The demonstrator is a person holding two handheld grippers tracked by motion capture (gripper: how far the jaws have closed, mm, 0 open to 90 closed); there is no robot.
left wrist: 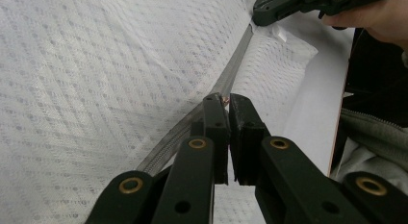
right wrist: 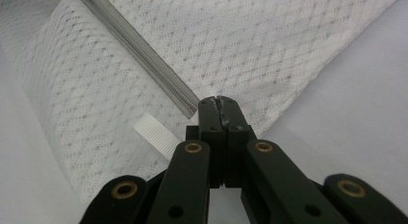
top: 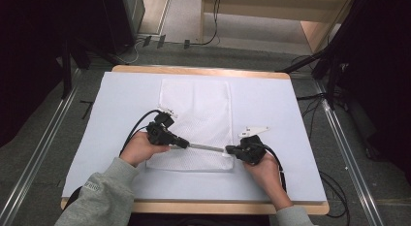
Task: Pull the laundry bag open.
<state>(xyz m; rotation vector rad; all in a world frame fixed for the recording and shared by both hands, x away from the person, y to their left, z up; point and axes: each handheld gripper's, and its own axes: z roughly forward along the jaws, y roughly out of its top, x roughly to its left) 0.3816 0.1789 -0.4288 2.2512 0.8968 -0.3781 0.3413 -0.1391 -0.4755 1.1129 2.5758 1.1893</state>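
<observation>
White mesh laundry bag (top: 196, 121) lies flat mid-counter (top: 121, 104), zipper (top: 206, 148) running along its near edge. Left gripper (top: 183, 144) sits at the zipper's left part, fingers (left wrist: 215, 123) nearly closed, pinching the small zipper pull (left wrist: 224, 101). Right gripper (top: 229, 149) at the bag's near right corner, fingers (right wrist: 210, 113) clamped tight on the zipper's end there. Zipper drawn taut between the two.

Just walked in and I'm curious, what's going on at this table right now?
A person is working the zipper of a white mesh laundry bag lying flat on the table. The left gripper is shut on the zipper pull, while the right gripper pinches the bag at the zipper's end, holding it taut.
</observation>
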